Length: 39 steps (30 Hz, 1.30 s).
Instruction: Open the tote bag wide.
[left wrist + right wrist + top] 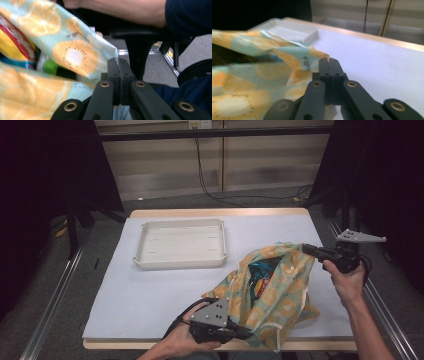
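My left hand sits low at the near edge of the counter point(150, 305), its left hand-held gripper point(245, 334) pointing right, jaws pinched together on the near edge of the citrus-print bag point(280, 290). In the left gripper view the bag's rim point(110, 51) runs straight into the closed jaws. My right forearm reaches up the right side, and the right hand-held gripper point(306, 248) points left, jaws clamped on the bag's far corner point(322, 55). The bag hangs stretched open between my two grippers, a snack packet point(261, 279) inside its mouth. A white tray point(181, 262) lies well apart, farther left.
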Each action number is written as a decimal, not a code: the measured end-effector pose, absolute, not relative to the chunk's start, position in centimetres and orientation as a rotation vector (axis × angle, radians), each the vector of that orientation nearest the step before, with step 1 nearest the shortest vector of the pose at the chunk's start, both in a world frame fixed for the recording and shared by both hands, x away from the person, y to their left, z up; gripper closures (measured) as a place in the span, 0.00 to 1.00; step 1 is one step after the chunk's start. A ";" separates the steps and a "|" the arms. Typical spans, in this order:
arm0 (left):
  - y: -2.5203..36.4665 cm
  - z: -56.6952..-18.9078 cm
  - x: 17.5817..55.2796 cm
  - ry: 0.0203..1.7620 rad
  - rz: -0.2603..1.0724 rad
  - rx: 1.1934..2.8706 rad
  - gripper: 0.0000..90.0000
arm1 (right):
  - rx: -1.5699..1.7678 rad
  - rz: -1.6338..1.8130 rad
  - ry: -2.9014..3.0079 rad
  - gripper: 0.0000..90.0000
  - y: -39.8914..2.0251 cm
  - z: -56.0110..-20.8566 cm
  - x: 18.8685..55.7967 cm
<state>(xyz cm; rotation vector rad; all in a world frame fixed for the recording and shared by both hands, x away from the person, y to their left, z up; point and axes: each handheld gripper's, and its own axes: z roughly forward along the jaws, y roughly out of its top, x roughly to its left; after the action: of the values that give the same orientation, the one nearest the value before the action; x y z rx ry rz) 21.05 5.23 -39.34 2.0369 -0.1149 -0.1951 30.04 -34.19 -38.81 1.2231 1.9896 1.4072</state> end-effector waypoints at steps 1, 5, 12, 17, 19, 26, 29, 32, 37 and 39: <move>5.2 -39.7 21.2 -0.098 -0.202 2.025 1.00 | 1.228 1.385 2.005 1.00 -33.9 -39.1 30.1; 4.9 -40.5 21.6 -0.069 -0.200 2.026 0.98 | 1.182 1.413 2.047 0.86 -33.3 -39.2 29.9; 5.5 -39.4 22.2 -0.015 -0.159 1.989 0.76 | 1.102 1.486 2.022 0.62 -32.6 -35.9 27.0; 6.2 -38.9 22.6 0.027 -0.139 1.979 0.67 | 1.049 1.501 2.072 0.60 -31.6 -35.2 25.7; 6.6 -38.8 22.9 0.042 -0.168 1.942 0.66 | 1.041 1.508 2.081 0.60 -31.0 -35.4 25.2; 7.5 -38.2 23.6 0.063 -0.157 1.917 0.64 | 0.995 1.553 2.070 0.57 -30.5 -33.5 24.4; 7.8 -37.8 24.0 0.074 -0.168 1.893 0.63 | 0.976 1.570 2.079 0.57 -30.1 -33.2 24.4; 8.0 -37.4 24.1 0.090 -0.141 1.894 0.63 | 0.966 1.570 2.147 0.52 -28.7 -34.0 24.7; 8.7 -36.5 25.6 0.136 -0.119 1.829 0.74 | 0.963 1.500 2.242 0.35 -26.6 -35.9 25.3; 8.9 -36.3 26.8 0.156 -0.099 1.835 0.75 | 0.964 1.463 2.258 0.32 -26.3 -36.2 25.2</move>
<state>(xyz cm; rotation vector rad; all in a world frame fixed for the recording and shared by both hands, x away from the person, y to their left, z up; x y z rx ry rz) 26.81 8.87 -36.33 1.8348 0.1559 -0.0986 25.17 -26.27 -36.21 0.9637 2.2575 1.4628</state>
